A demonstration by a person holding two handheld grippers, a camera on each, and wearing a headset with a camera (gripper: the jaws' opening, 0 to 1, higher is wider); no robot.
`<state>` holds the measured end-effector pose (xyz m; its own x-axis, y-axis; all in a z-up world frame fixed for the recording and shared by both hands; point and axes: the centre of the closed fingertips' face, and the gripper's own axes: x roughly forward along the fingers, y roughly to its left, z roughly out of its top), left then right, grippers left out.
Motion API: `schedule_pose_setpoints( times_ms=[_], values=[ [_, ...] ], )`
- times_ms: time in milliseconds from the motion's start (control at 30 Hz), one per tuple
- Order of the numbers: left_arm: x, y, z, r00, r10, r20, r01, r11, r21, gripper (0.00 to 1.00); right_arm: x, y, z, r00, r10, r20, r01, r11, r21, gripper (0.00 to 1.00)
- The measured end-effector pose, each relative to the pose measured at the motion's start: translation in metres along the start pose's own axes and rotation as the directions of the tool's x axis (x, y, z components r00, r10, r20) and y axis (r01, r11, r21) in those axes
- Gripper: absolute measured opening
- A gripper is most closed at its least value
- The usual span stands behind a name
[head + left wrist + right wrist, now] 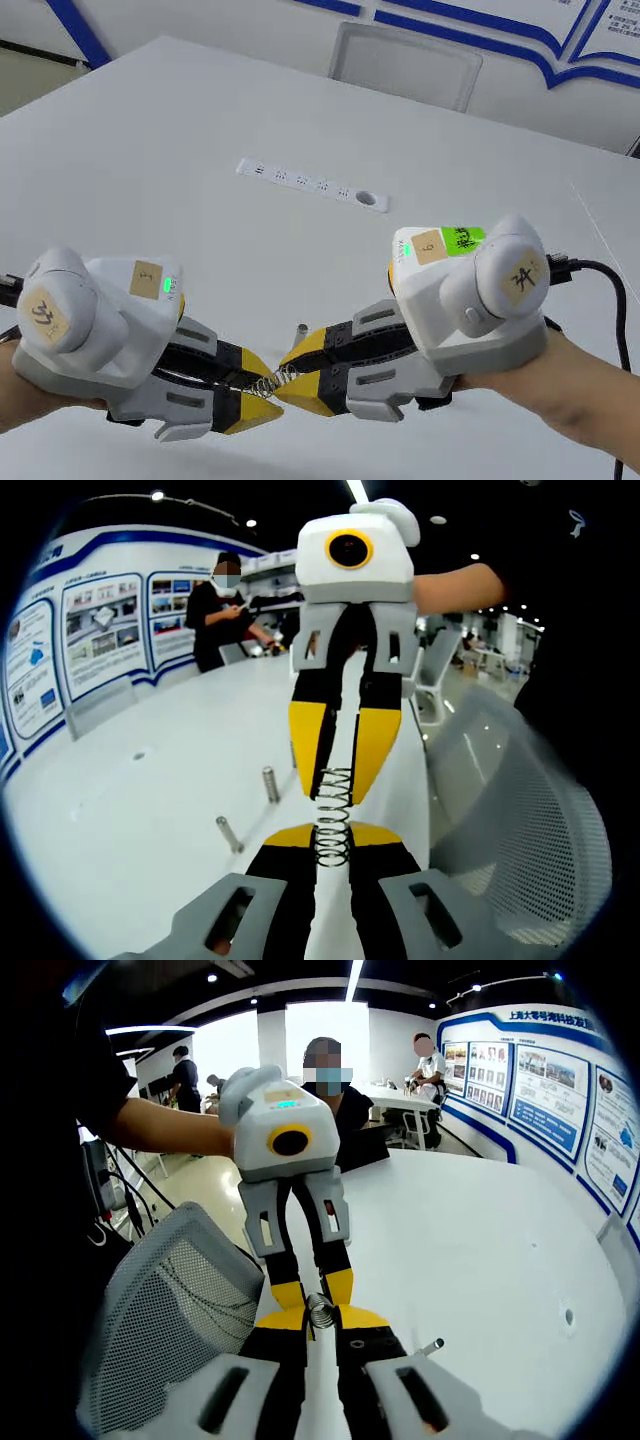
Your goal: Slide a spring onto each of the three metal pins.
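The left gripper (260, 388) and the right gripper (288, 378) meet tip to tip low in the middle of the head view, just above the white table (150, 150). A spring (268, 380) runs between them. The left gripper's fingers are clenched on 1 end of it and the right gripper's fingers on the other, so the coil hangs clear of the table.

Just beyond the tips, a metal pin (302, 330) stands upright on the table. In the left gripper view, a near pin (229, 833) and a far pin (270, 783) stand upright to the left of the spring, apart from it.

Farther back on the table lies a white power strip (312, 184). A chair (405, 65) stands at the far edge.
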<state>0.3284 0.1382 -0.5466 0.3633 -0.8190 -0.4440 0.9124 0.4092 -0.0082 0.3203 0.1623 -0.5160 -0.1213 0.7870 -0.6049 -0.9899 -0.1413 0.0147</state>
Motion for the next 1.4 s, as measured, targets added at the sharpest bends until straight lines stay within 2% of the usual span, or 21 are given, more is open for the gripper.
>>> schedule_pose_setpoints(
  times_ms=[100, 233, 400, 600, 633, 733, 800, 900, 1033, 1133, 1200, 1233, 1267, 1400],
  values=[
    [-0.001, 0.001, 0.001, 1.0, 0.007, 0.004, -0.007, 1.0, -0.003, 0.11, 0.001, 0.0, 0.004, 0.9999, -0.002, 0.016, 0.001, 1.0, 0.007, 0.11],
    [0.001, -0.002, 0.004, 0.9997, 0.0, 0.023, 0.0, 1.0, -0.011, 0.11, 0.003, 0.003, 0.014, 0.9977, 0.014, 0.066, -0.017, 0.999, 0.042, 0.11],
    [0.004, -0.001, 0.002, 0.9996, 0.011, 0.024, -0.011, 1.0, -0.017, 0.11, 0.006, 0.002, 0.014, 0.9984, 0.013, 0.056, -0.015, 0.999, 0.036, 0.1],
    [0.002, 0.004, 0.005, 0.9988, 0.032, 0.038, -0.031, 0.999, -0.028, 0.11, 0.004, -0.001, 0.017, 0.9977, -0.002, 0.068, -0.001, 0.999, 0.046, 0.1],
    [0.002, 0.005, 0.004, 0.9986, 0.038, 0.037, -0.037, 0.999, -0.026, 0.11, 0.003, -0.003, 0.017, 0.9977, -0.006, 0.068, 0.003, 0.999, 0.047, 0.1],
    [0.001, 0.011, -0.004, 0.9978, 0.066, -0.004, -0.066, 0.998, -0.007, 0.13, 0.001, -0.009, 0.023, 0.9955, -0.021, 0.092, 0.015, 0.998, 0.063, 0.1],
    [-0.001, 0.013, -0.009, 0.9971, 0.074, -0.019, -0.074, 0.997, -0.013, 0.17, -0.001, -0.015, 0.025, 0.9951, -0.034, 0.092, 0.029, 0.998, 0.059, 0.1],
    [-0.005, 0.016, -0.012, 0.9957, 0.091, -0.019, -0.091, 0.995, -0.033, 0.26, -0.004, -0.027, 0.026, 0.9939, -0.061, 0.092, 0.056, 0.996, 0.064, 0.11],
    [-0.016, 0.023, -0.022, 0.9926, 0.115, -0.04, -0.117, 0.991, -0.058, 0.37, -0.008, -0.053, 0.02, 0.9876, -0.143, 0.064, 0.139, 0.988, 0.071, 0.11],
    [-0.025, 0.028, -0.023, 0.991, 0.132, -0.025, -0.134, 0.986, -0.104, 0.4, -0.011, -0.074, 0.014, 0.9759, -0.212, 0.052, 0.204, 0.972, 0.119, 0.11],
    [-0.03, 0.03, -0.024, 0.99, 0.141, -0.01, -0.141, 0.982, -0.123, 0.42, -0.012, -0.091, 0.009, 0.9639, -0.263, 0.039, 0.254, 0.954, 0.161, 0.11],
    [-0.032, 0.031, -0.024, 0.989, 0.148, -0.008, -0.148, 0.981, -0.128, 0.43, -0.011, -0.097, 0.006, 0.9603, -0.278, 0.027, 0.271, 0.951, 0.152, 0.11],
    [-0.033, 0.032, -0.026, 0.9874, 0.158, -0.012, -0.158, 0.978, -0.133, 0.44, -0.011, -0.106, 0.001, 0.952, -0.306, 0.009, 0.3, 0.938, 0.172, 0.11],
    [-0.034, 0.033, -0.03, 0.9849, 0.171, -0.024, -0.173, 0.975, -0.143, 0.54, -0.004, -0.118, -0.008, 0.9473, -0.32, -0.013, 0.316, 0.926, 0.207, 0.11]
  ],
)
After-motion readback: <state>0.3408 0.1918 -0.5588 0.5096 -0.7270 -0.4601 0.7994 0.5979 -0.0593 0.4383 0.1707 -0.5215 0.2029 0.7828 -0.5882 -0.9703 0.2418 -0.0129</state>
